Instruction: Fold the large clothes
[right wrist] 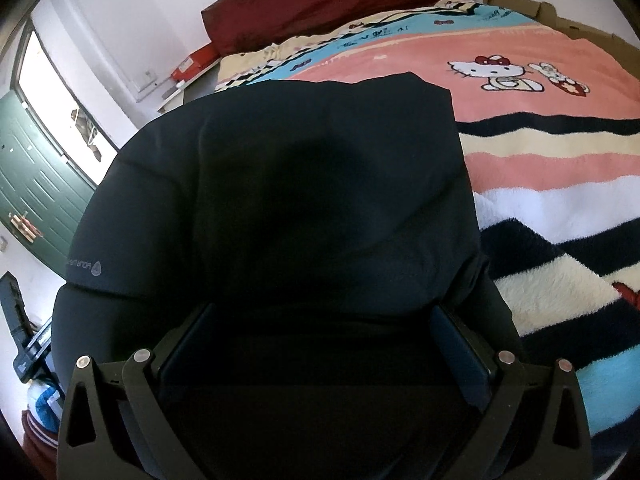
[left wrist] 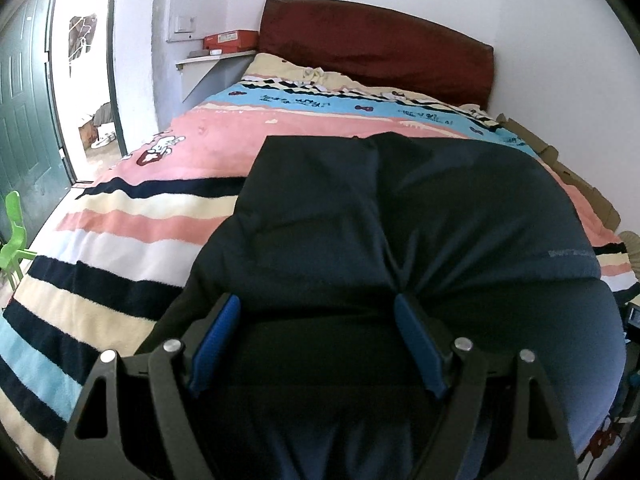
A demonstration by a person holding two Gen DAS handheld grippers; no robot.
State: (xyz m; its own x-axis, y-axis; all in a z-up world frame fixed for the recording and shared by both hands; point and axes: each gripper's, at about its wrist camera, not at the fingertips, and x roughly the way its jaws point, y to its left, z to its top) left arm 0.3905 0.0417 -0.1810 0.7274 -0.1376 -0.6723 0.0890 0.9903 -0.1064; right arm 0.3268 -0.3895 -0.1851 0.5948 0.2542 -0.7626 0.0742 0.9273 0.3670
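Observation:
A large dark navy garment (left wrist: 400,208) lies spread on the bed's striped blanket (left wrist: 120,220), with a small grey logo near its right edge. My left gripper (left wrist: 317,300) is open wide over the garment's near edge. Its blue pads (left wrist: 218,344) stand far apart, and creases in the cloth run out from the right fingertip. In the right wrist view the same garment (right wrist: 300,180) fills the middle. My right gripper (right wrist: 324,310) is also open wide, low over the near edge, with cloth lying between and under the fingers.
A dark red headboard (left wrist: 376,48) backs the bed. A shelf with an orange box (left wrist: 230,39) is at the far left, beside a green door (left wrist: 20,120) and a green chair (left wrist: 14,240). Flattened cardboard (right wrist: 560,16) lines the bed's far side.

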